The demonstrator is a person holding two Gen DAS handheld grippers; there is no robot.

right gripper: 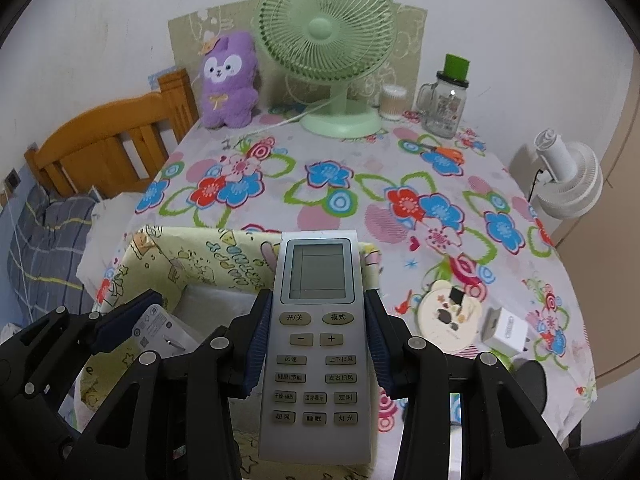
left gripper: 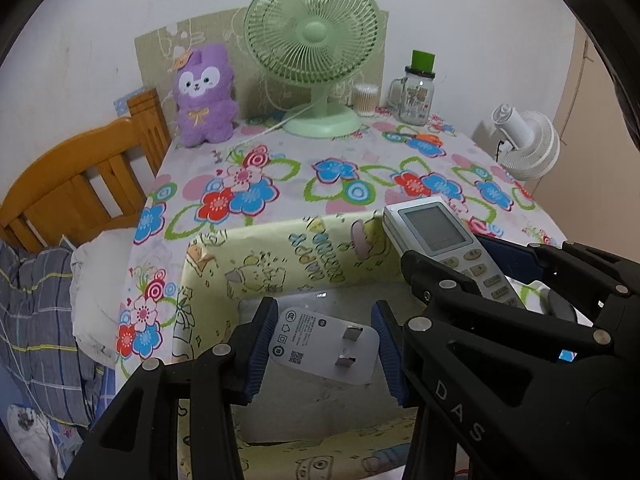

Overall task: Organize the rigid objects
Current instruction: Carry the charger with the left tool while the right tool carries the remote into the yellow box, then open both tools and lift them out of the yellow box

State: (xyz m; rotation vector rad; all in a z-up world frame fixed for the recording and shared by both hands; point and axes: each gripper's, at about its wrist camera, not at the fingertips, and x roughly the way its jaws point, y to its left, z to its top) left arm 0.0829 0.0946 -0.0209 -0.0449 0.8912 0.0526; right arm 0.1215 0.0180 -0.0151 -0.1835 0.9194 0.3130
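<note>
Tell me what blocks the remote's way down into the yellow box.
Nothing visible does. The remote, clamped in the right gripper, hangs over the yellow box; its white floor is bare below. The left gripper holds a white plug adapter alongside, clear of it.

Charger (left gripper: 326,348) over box (left gripper: 256,248), remote (right gripper: 316,344) right; fan (right gripper: 326,28) behind.

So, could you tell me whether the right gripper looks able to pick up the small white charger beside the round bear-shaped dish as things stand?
Probably not yet: the right gripper is shut on the remote. The charger itself lies uncovered on the tablecloth, nothing blocking it.
</note>
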